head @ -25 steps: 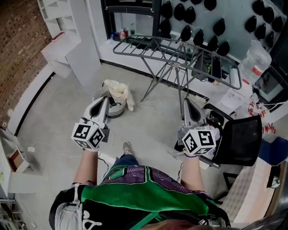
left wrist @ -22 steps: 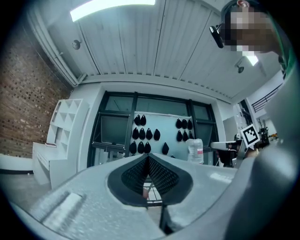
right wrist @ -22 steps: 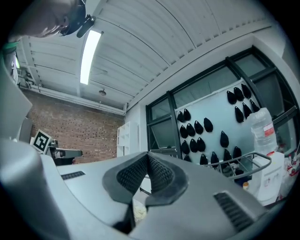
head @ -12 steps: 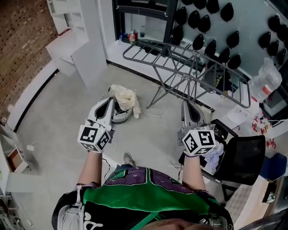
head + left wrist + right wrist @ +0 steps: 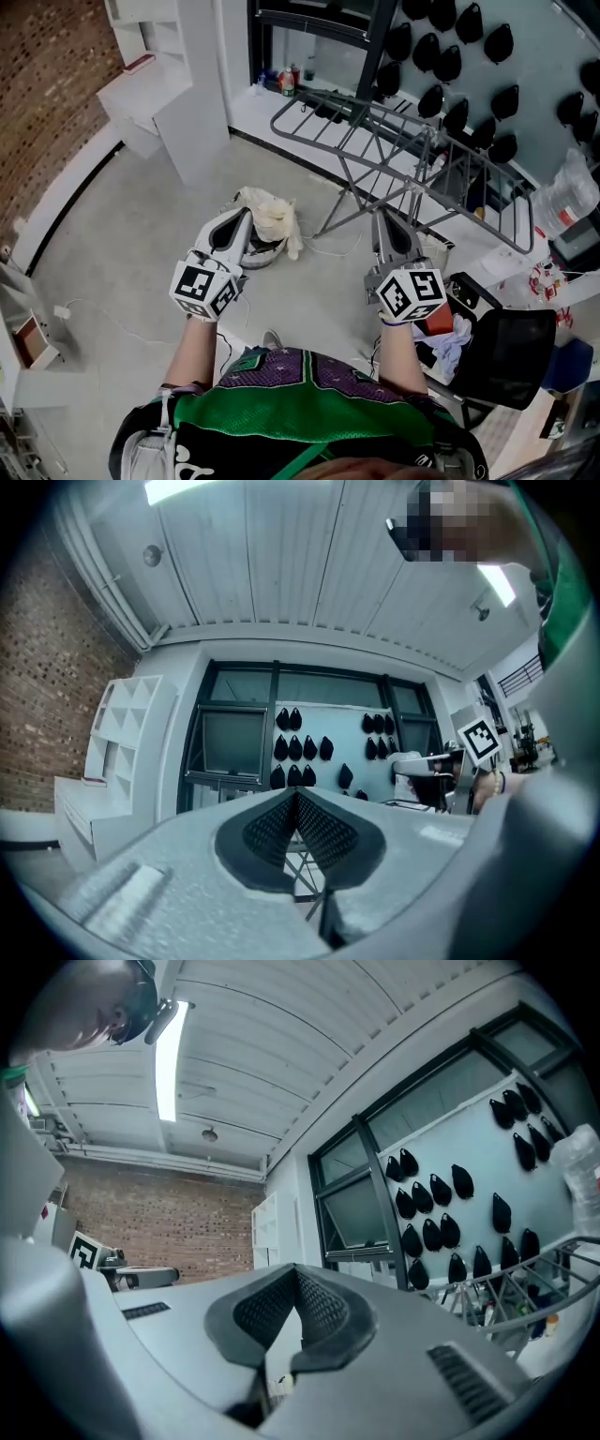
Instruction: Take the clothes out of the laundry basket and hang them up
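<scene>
Both my claws are shut tight with nothing in them: the ribbed pads of my left claw (image 5: 246, 217) meet at their tips, and so do the pads of my right claw (image 5: 381, 217). Each gripper view shows only the room beyond the pads.

The round pale laundry basket (image 5: 267, 253) stands on the grey floor, ahead of me and below my hands. In the head view it lies just past the tip of my left claw and slightly to its right. My left claw is plainly the nearer one. My right claw is well apart from it and points towards the legs of the grey metal drying rack (image 5: 394, 141).

A cream-coloured heap of cloth (image 5: 268, 212) fills the basket and spills over the rim on the side facing the rack. I judge the coming move to be a reach down and forward with my left claw onto the top of that heap.

The rack's long axis runs from upper left to lower right in the head view, beyond the basket and to its right. Its bars are bare.

By count: two claws, one basket and one rack. There is one visible heap of cloth; I cannot tell how many garments are in it.
</scene>
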Available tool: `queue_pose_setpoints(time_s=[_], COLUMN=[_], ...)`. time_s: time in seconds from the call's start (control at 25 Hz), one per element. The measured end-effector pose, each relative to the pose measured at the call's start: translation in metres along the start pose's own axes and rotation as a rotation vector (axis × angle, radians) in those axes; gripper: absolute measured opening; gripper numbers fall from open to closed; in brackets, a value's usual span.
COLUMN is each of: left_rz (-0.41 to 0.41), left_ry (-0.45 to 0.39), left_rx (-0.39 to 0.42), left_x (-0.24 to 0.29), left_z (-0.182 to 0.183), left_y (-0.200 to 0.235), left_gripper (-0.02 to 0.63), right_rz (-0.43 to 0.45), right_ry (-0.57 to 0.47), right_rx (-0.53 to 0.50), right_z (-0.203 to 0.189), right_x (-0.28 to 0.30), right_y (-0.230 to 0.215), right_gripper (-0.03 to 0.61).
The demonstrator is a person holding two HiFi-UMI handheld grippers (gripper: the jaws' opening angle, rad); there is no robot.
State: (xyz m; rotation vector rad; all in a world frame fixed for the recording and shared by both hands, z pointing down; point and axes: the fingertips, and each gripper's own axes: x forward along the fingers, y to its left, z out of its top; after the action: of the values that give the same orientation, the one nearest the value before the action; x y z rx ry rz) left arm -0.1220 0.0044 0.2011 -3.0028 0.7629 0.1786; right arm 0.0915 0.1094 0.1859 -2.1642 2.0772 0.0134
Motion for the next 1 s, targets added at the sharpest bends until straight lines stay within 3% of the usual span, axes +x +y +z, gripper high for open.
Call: queue_pose_setpoints(time_s=[0.16, 0.6, 1.0], left_rz=[0.006, -0.010, 0.090], left_ry=[0.008, 0.014, 0.035], left_rx=[0.049, -0.012, -0.060], left_x=[0.008, 0.011, -0.008], left_z=[-0.002, -0.028, -0.049], left_y=[0.033, 0.095, 0.143], left_gripper=[0.017, 0.017, 0.017], right_rz=[0.003, -0.029, 0.019], right_ry=[0.018, 0.021, 0.031], right_rx=[0.002, -0.044, -0.075], right_z=[-0.010, -0.028, -0.041], right_x=[0.034, 0.098, 0.150], right_y=[0.009, 0.035, 0.057], right_gripper=[0.000, 0.002, 0.002])
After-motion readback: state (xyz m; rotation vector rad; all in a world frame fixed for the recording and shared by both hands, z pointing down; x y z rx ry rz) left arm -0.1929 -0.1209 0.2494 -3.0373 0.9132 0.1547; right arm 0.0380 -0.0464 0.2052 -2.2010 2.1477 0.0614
